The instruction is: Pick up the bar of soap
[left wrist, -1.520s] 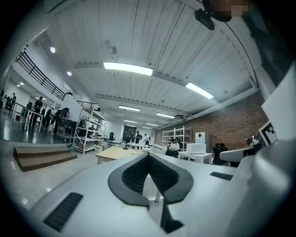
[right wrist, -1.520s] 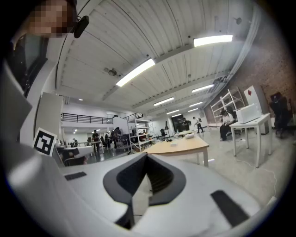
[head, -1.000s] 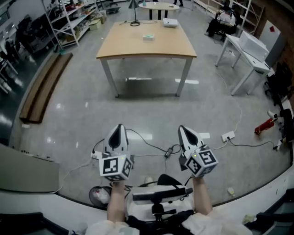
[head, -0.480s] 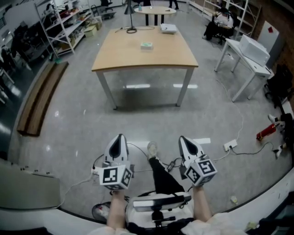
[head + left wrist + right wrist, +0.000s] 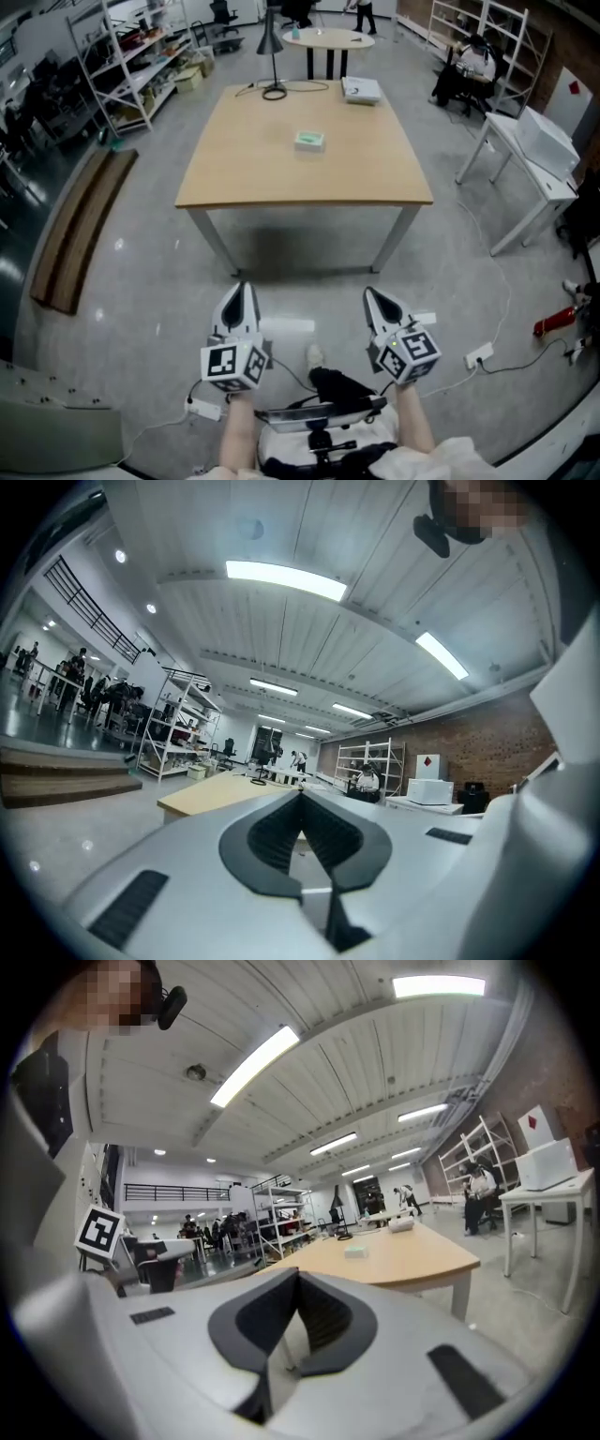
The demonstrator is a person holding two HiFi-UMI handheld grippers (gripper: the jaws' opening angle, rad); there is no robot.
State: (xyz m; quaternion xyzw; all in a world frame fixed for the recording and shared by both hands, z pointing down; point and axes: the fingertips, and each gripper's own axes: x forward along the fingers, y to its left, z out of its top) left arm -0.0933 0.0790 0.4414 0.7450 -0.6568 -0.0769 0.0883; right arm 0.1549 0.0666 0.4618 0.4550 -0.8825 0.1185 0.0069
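Observation:
The bar of soap (image 5: 309,141) is a small pale green block lying on the middle of a wooden table (image 5: 234,183), far ahead of both grippers. In the right gripper view the soap (image 5: 356,1252) shows small on the tabletop (image 5: 412,1262). My left gripper (image 5: 241,289) and right gripper (image 5: 371,294) are held side by side over the floor, short of the table's near edge. Both are shut with nothing between their jaws. In the left gripper view the left gripper (image 5: 302,797) points toward the table (image 5: 211,794); the soap is not visible there.
A black desk lamp (image 5: 273,56) and a white box (image 5: 362,90) stand at the table's far end. A white side table (image 5: 530,155) is at the right, shelving (image 5: 122,66) at the left, a wooden bench (image 5: 80,230) along the left. Cables and a power strip (image 5: 479,355) lie on the floor.
The table has come nearer and looms larger in the head view as the person walks toward it. Both grippers keep the same pose and stay shut.

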